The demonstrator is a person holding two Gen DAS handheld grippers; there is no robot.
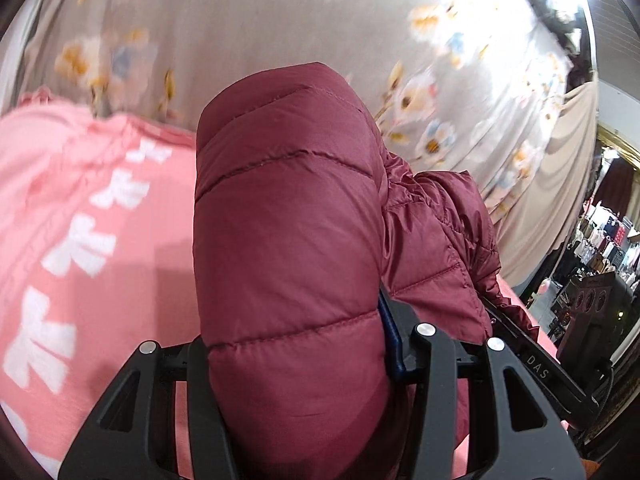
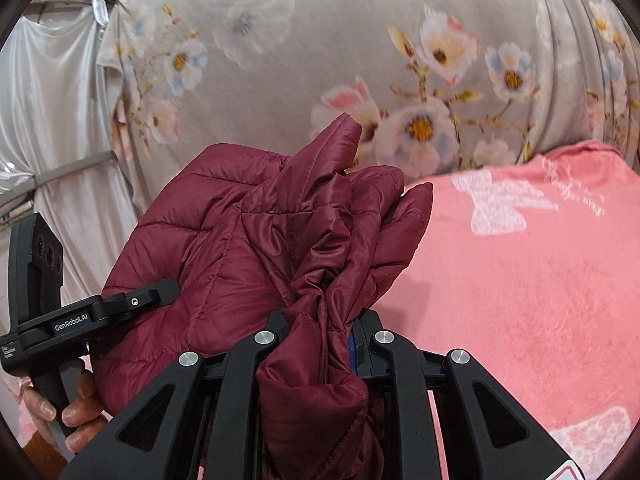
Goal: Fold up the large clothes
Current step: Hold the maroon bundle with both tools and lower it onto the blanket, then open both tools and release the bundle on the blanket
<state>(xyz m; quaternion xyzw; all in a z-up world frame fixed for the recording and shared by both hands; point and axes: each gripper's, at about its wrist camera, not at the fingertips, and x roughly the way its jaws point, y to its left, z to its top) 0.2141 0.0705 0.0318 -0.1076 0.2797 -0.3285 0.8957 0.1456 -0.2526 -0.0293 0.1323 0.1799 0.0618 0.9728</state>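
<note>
Presently: maroon puffer jacket [image 1: 288, 208], bunched, unfolded, clamped by left hand-held gripper [image 1: 296, 360] and right hand-held gripper [image 2: 320, 344] above pink blanket [image 2: 520, 280]; folding mostly remains.

Jacket [image 1: 288, 240] hides left fingers; pink blanket [image 1: 80, 220] blurred.

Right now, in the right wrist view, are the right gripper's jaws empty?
No: a bunched fold of the maroon jacket is clamped in the right gripper.

One maroon puffer jacket [image 2: 224, 240], two grippers, one pink blanket [image 2: 520, 280], seemingly one floral sheet [image 2: 320, 40]
</note>
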